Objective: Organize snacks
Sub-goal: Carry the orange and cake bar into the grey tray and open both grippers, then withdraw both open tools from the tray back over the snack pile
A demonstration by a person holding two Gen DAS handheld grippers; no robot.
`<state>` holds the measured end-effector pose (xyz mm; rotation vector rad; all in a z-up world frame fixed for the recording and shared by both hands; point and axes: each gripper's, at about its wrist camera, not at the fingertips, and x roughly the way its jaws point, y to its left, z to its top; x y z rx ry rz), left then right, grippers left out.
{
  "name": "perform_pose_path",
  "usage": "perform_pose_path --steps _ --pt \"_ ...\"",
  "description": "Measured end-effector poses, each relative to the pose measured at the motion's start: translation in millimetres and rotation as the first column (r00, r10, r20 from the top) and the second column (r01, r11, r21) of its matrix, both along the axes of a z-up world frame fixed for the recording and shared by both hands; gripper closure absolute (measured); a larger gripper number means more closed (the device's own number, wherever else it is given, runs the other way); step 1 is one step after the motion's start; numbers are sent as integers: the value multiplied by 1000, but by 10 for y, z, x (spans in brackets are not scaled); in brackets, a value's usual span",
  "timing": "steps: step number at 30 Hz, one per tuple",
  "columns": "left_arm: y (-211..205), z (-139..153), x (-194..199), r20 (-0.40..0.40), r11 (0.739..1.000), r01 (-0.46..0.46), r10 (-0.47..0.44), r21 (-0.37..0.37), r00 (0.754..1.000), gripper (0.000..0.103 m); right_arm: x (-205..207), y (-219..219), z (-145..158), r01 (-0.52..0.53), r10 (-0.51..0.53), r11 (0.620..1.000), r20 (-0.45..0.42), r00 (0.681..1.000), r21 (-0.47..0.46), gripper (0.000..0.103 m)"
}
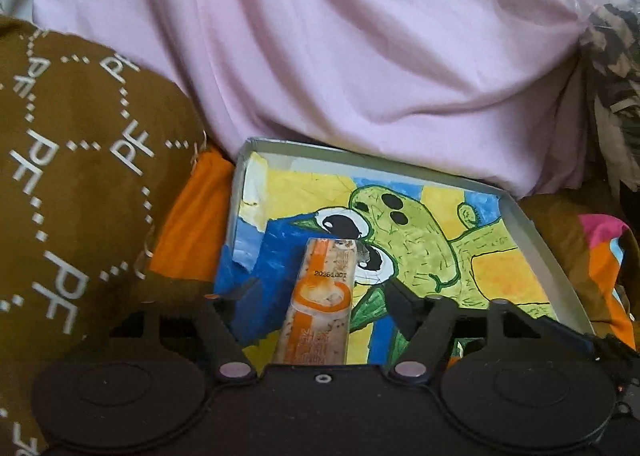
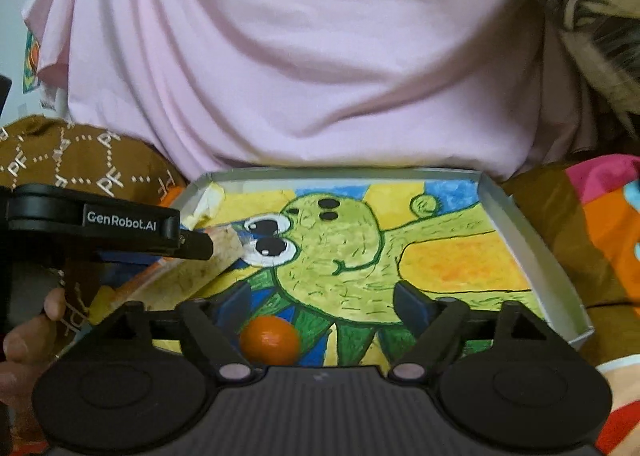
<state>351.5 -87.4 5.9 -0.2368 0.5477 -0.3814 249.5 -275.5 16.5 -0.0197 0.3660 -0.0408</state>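
With both the left gripper (image 1: pixel 316 292) and right gripper (image 2: pixel 322 306) spread and nothing pinched, the light, crushable bar (image 1: pixel 320 300) at the tray's (image 2: pixel 536 240) 9 o'clock is best taken mid-length, the slippery ball (image 2: pixel 269 340) at 7 across its middle.

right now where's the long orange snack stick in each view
Left wrist: the snack stick runs up from bottom centre, between the left tool's spread fingers, lying in the tray.
Right wrist: the stick sits at lower left, slanting up to the right, partly behind the left tool.
Shared landmark: the painted green creature's eyes, just past the stick's far end.
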Motion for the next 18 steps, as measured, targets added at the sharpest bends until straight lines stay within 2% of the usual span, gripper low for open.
perform_pose_path --steps 1,5,7,18 --pt "20 27 -41 7 1000 -4 4 2 1000 23 -52 -4 28 2 -2 1000 10 1000 4 14" --pt "110 147 -258 52 1000 -18 17 19 999 13 -272 -25 136 20 -21 1000 50 999 16 6" --pt "171 196 -392 69 999 -22 20 24 997 2 -396 -21 189 35 -36 999 70 997 17 1" --pt "422 315 -1147 146 999 -20 13 41 989 1 -1138 64 371 79 -85 994 75 994 79 0"
